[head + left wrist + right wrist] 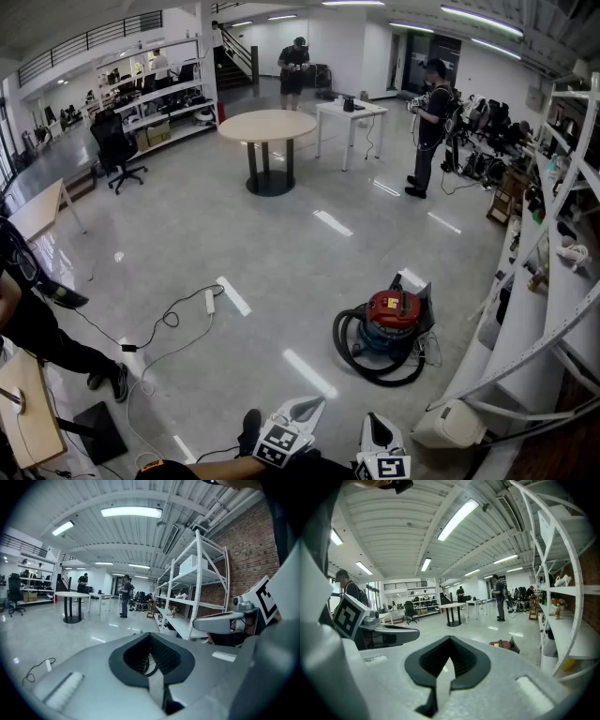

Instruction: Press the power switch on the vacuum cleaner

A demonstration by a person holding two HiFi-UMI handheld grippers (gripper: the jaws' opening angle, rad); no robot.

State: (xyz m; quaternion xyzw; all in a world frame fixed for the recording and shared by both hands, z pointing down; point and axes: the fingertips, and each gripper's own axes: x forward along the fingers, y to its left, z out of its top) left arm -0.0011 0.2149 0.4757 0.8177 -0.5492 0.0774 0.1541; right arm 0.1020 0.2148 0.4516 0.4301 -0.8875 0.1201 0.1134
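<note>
1. The vacuum cleaner [394,321], red on top with a black hose coiled around it, stands on the floor [281,253] near the white shelf rack [525,328].
2. Both claws are well apart from the vacuum cleaner, on the person's side of it.
3. The left claw [307,407] is clenched and holds nothing.
4. The right claw [377,424] is also clenched and empty, with the vacuum cleaner far beyond its tips.

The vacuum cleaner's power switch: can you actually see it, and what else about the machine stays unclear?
- Power switch: in the head view the vacuum cleaner is too small to show one.
- Its body: in the right gripper view the right gripper hides all but the red top.
- Hose end: head view, too small.
</note>
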